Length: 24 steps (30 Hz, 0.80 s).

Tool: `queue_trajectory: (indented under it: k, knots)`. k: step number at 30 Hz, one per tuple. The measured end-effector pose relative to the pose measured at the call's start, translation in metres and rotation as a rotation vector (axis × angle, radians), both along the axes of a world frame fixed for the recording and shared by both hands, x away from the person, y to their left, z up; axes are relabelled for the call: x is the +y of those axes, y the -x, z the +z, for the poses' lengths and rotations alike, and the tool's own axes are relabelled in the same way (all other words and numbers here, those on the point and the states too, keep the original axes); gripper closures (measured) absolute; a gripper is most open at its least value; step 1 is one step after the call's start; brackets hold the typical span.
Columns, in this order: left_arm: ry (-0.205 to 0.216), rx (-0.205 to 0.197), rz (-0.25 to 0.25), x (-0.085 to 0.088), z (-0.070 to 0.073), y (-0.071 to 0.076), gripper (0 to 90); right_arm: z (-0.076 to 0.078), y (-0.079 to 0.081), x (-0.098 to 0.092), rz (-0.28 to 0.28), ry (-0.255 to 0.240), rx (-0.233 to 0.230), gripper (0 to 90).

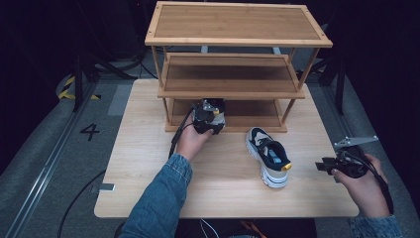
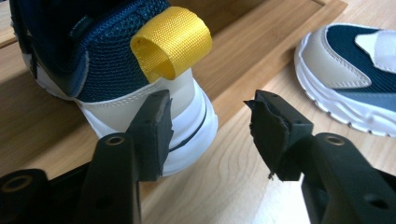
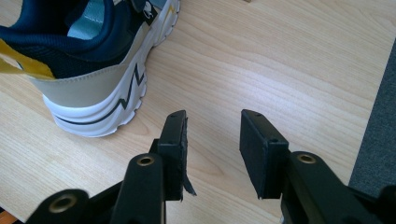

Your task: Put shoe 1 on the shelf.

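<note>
step: I let go of first shoe (image 2: 116, 70) on rack's (image 1: 237, 124) bottom shelf | left tongs (image 2: 210, 126) spread, empty | right tongs (image 3: 212, 140) spread, empty | next: pinch second shoe (image 1: 270, 157) on bench (image 1: 148, 163) before rack, heel toward me
</note>
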State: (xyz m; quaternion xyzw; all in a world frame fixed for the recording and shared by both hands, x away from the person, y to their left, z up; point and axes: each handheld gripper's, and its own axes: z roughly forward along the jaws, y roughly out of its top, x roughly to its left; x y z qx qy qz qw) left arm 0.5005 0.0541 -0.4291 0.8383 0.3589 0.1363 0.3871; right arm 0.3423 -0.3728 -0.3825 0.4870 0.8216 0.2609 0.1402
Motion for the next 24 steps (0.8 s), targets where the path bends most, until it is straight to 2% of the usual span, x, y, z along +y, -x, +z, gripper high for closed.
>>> queue_trajectory:
  k: [3, 5, 9, 11, 14, 15, 16, 21, 24]
  knots:
    - [0.0, -0.011, -0.026, -0.001, -0.002, -0.004, 43.8, 0.0, 0.003, -0.002, -0.008, 0.0, 0.0, 63.2]
    - [0.016, -0.005, -0.044, -0.003, -0.003, -0.005, 39.4, 0.001, 0.004, -0.003, -0.01, 0.002, -0.004, 63.1]
    - [0.014, 0.007, -0.036, -0.004, -0.001, -0.003, 32.0, 0.002, 0.005, -0.005, -0.013, -0.001, -0.006, 63.0]
    - [0.008, -0.007, -0.031, -0.003, 0.002, 0.001, 31.1, 0.002, 0.004, -0.004, -0.012, -0.004, -0.007, 63.0]
    - [0.003, -0.004, -0.033, -0.002, 0.008, 0.005, 29.9, 0.002, 0.002, -0.003, -0.007, -0.003, -0.005, 62.8]
    - [0.0, 0.023, -0.045, 0.0, 0.013, 0.009, 30.2, 0.002, 0.002, -0.002, -0.001, 0.001, -0.008, 62.7]
    - [-0.009, 0.032, -0.041, 0.001, 0.016, 0.012, 30.0, 0.002, 0.001, -0.001, -0.002, -0.005, -0.006, 62.6]
    - [-0.022, 0.015, -0.059, 0.003, 0.032, 0.025, 29.9, 0.002, 0.0, 0.002, 0.008, 0.0, -0.004, 62.4]
    - [-0.028, 0.025, -0.07, 0.005, 0.042, 0.036, 30.2, 0.004, -0.001, 0.005, 0.018, -0.003, -0.003, 61.8]
